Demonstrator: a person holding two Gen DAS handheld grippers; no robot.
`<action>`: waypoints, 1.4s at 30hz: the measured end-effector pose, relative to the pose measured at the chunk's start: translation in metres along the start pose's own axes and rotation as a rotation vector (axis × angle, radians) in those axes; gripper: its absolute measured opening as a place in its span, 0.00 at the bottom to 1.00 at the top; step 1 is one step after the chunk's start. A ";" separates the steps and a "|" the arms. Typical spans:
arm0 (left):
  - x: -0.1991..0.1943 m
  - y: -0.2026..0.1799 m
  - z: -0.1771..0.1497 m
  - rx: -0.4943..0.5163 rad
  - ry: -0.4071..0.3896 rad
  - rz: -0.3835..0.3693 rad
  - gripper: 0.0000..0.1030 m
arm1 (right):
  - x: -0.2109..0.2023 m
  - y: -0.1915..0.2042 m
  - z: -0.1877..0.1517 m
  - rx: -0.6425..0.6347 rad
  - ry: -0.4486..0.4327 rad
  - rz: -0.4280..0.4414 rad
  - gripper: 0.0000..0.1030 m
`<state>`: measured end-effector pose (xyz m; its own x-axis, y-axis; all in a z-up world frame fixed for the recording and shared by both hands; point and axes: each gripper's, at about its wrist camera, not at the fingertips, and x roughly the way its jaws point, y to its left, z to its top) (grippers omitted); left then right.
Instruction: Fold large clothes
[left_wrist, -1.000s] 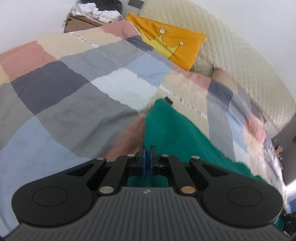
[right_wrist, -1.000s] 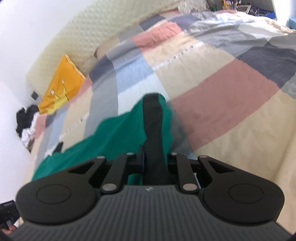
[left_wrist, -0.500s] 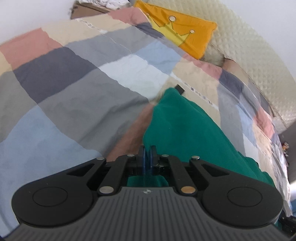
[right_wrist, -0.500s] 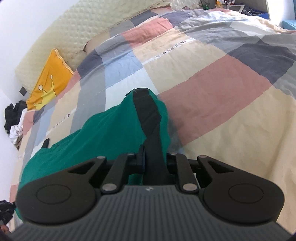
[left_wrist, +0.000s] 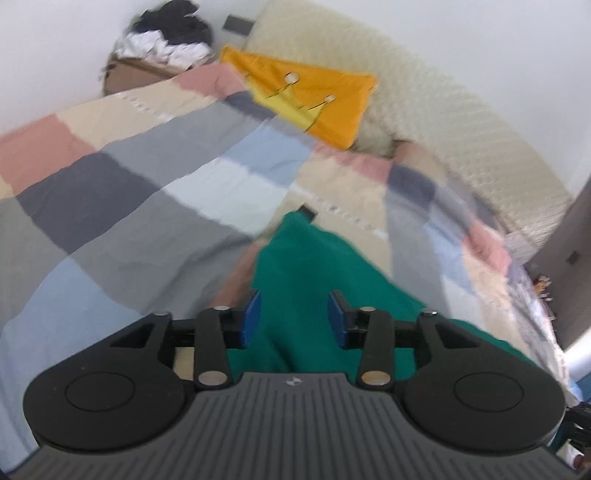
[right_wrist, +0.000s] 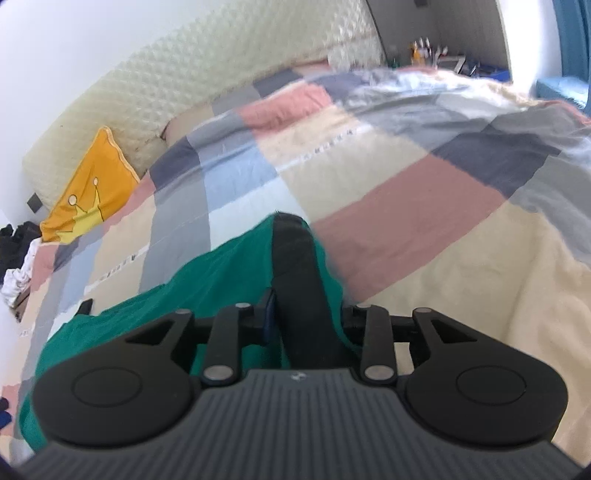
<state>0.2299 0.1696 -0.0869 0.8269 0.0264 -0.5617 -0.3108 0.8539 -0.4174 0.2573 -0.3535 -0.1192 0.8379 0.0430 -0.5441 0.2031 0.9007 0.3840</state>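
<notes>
Setting: A green garment (left_wrist: 325, 280) lay spread on a bed under a patchwork duvet (left_wrist: 110, 206) of pink, cream, grey, navy and pale blue squares.

Green garment: It stretched across the duvet's middle, well in from the bed's edges, with a black strip (right_wrist: 295, 266) running along it in the right wrist view and a small black tab (left_wrist: 307, 213) at its far corner in the left wrist view.

Left gripper (left_wrist: 293, 319): Its blue-padded jaws were opening, standing apart with the green cloth between them and no pad pressing on it.

Right gripper (right_wrist: 306, 314): Its jaws were opening too, the black strip and green cloth lying in the gap; the right pad was hidden by fabric, and the left pad looked just clear of the strip.

Head of bed: An orange cushion (left_wrist: 314, 99) printed with a yellow crown leaned on the cream quilted headboard (left_wrist: 461, 125), touching the duvet's top edge.

Open room: Bare duvet reached on both sides of the garment, widest toward the cream squares near the bed's right edge.

Corner: A heap of dark and white clothes (left_wrist: 166, 40) sat beyond the bed's far left corner, against the white wall (left_wrist: 55, 55).

Writing: A thin band of small marks (right_wrist: 325, 144) crossed the duvet, too blurred to read.
</notes>
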 end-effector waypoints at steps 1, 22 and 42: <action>-0.006 -0.003 -0.002 0.007 -0.010 -0.021 0.47 | -0.005 0.001 -0.002 -0.001 -0.019 -0.006 0.35; 0.005 -0.041 -0.090 -0.185 0.351 -0.326 0.83 | -0.015 -0.012 -0.079 0.502 0.248 0.381 0.82; 0.068 0.033 -0.113 -0.739 0.390 -0.384 0.89 | 0.028 -0.027 -0.101 0.819 0.268 0.384 0.90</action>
<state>0.2230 0.1408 -0.2201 0.7604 -0.4824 -0.4348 -0.3789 0.2143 -0.9003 0.2236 -0.3330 -0.2203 0.7979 0.4634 -0.3854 0.3153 0.2241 0.9221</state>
